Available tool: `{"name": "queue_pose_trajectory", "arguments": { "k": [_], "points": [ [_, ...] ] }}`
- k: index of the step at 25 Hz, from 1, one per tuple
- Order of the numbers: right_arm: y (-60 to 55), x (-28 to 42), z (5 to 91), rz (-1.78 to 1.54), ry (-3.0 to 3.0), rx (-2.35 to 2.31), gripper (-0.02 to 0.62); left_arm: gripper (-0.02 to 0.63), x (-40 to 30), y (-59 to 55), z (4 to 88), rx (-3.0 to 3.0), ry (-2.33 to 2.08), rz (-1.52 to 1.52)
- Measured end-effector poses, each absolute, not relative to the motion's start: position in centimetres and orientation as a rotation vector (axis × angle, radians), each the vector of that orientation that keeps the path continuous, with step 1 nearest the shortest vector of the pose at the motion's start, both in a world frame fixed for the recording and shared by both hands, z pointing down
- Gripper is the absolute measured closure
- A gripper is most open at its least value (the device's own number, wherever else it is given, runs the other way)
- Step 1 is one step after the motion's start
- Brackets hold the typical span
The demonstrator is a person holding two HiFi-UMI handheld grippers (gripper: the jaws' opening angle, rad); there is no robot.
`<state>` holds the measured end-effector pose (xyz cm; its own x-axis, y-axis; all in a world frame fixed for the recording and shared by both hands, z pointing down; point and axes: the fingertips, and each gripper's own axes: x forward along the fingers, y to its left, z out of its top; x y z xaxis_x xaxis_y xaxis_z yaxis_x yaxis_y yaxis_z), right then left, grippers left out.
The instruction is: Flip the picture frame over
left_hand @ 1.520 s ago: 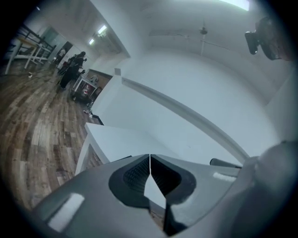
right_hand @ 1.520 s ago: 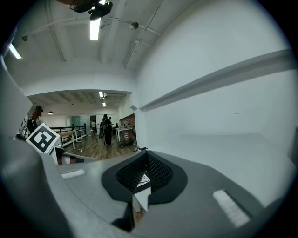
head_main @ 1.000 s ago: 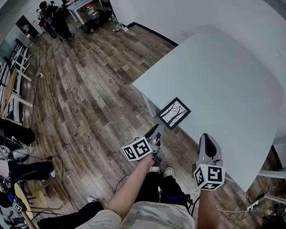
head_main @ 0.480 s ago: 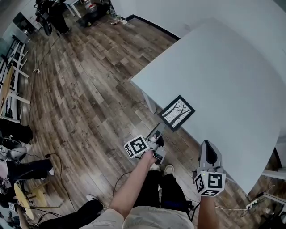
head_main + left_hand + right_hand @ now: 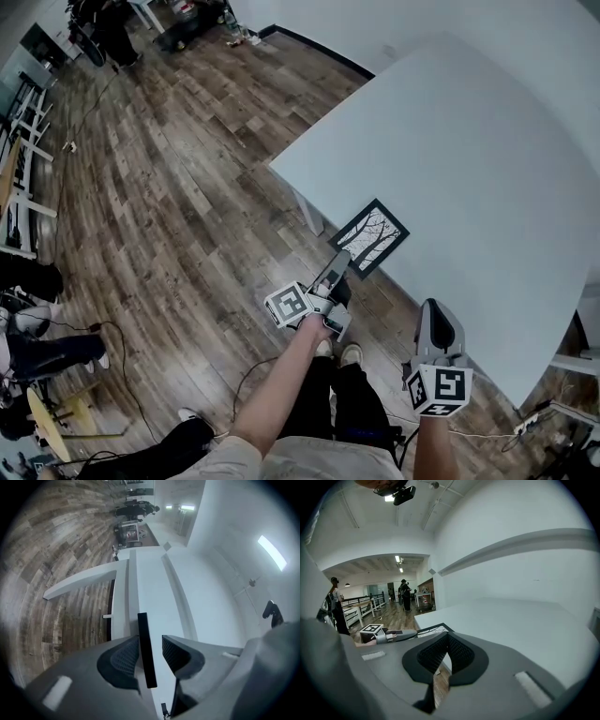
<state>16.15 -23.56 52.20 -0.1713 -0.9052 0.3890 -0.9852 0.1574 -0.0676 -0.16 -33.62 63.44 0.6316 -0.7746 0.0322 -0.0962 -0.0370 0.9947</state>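
A black picture frame (image 5: pixel 371 236) with a tree drawing facing up lies at the near left edge of the white table (image 5: pixel 469 159), its corner jutting past the edge. My left gripper (image 5: pixel 339 260) reaches that corner. In the left gripper view the frame (image 5: pixel 144 644) shows edge-on between the parted jaws of the left gripper (image 5: pixel 151 641); the left pad (image 5: pixel 125 656) is against it and a gap stays on the right side. My right gripper (image 5: pixel 435 307) hovers off the table's near edge, below and right of the frame, and the right gripper (image 5: pixel 447 637) is shut on nothing.
Wood plank floor (image 5: pixel 169 187) lies left of and below the table. A cable (image 5: pixel 253 370) runs over the floor by the person's feet (image 5: pixel 342 356). Desks, carts and standing people (image 5: pixel 103 28) are far off at the top left.
My left gripper has moved forward and up to the frame's corner, which now sits between its jaws. The right gripper has hardly moved.
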Motion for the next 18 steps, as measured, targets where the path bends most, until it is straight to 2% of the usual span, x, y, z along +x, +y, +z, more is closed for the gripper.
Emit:
{"name": "queue_pose_trajectory", "arguments": {
  "k": [12,16,18],
  "points": [
    [-22.9,16.9,53.0,0.464,-2.138,1.85,0.571,0.466,0.0,-34.6,64.3,1.564,-0.713,-0.706],
    [-22.9,16.7,53.2,0.466,-2.14,1.842,0.571,0.515,0.4,-34.7,63.5,1.58,-0.664,-0.746],
    [-23.0,16.6,53.3,0.466,-2.142,1.839,0.571,0.518,0.4,-34.8,63.4,1.566,-0.655,-0.762]
  ]
}}
